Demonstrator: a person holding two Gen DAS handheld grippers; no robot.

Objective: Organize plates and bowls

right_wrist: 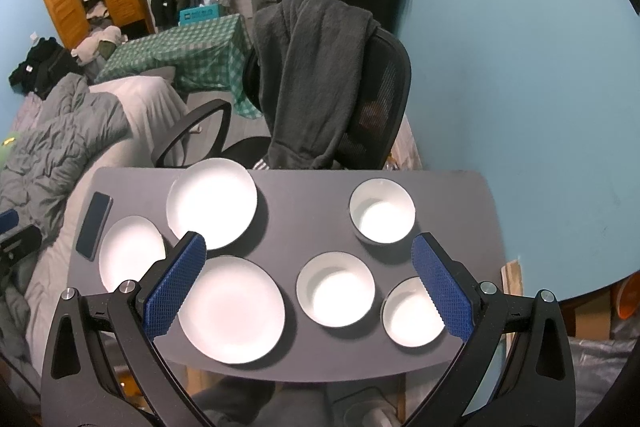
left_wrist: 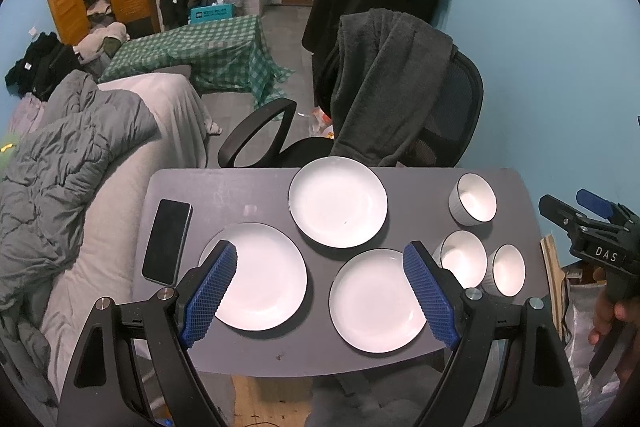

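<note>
Three white plates lie apart on the grey table [left_wrist: 248, 187]: a left plate [left_wrist: 262, 277], a far plate [left_wrist: 338, 201] and a near plate [left_wrist: 378, 301]. Three white bowls stand at the right: a far bowl [left_wrist: 474, 199], a middle bowl [left_wrist: 464, 259] and a right bowl [left_wrist: 508, 269]. My left gripper [left_wrist: 320, 259] is open and empty above the near plates. My right gripper [right_wrist: 310, 247] is open and empty above the near plate [right_wrist: 232, 309] and the middle bowl [right_wrist: 336, 289]; the far bowl [right_wrist: 382, 211] and right bowl [right_wrist: 412, 313] flank it.
A black phone [left_wrist: 166, 241] lies at the table's left edge. An office chair draped with a dark blanket [left_wrist: 384, 87] stands behind the table. A bed with a grey duvet [left_wrist: 68, 163] is at the left. The blue wall [right_wrist: 520, 87] is at the right.
</note>
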